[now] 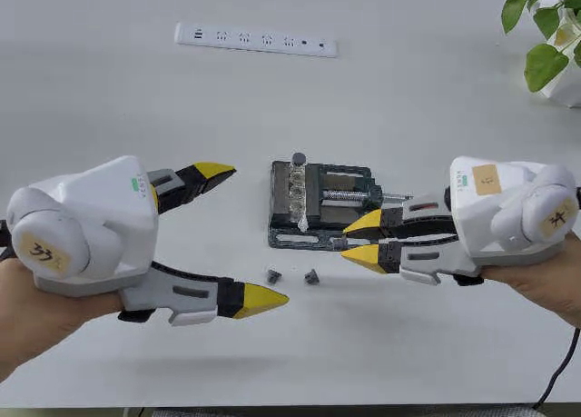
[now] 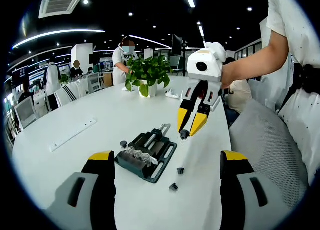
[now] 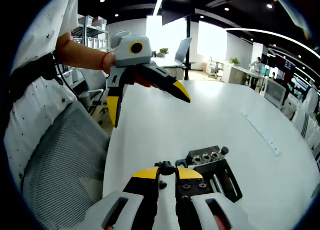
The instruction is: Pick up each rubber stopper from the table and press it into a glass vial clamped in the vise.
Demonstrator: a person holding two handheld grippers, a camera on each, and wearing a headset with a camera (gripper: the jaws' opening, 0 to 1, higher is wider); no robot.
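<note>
Two loose stoppers (image 1: 273,275) lie on the desk (image 1: 427,117) just near of the vise (image 1: 345,183), which clamps the vials (image 1: 298,192). The right gripper (image 1: 359,241), at the vise's near-right corner, pinches a held stopper (image 2: 184,135). The left gripper (image 1: 241,235) is spread wide, left of the vise. A power strip (image 1: 255,39) lies far.

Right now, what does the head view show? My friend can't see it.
Two hand-held grippers hover over a white table, flanking a small vise holding glass vials. The left gripper is wide open; the right gripper pinches a stopper beside the vise. Two loose stoppers lie in front.
</note>
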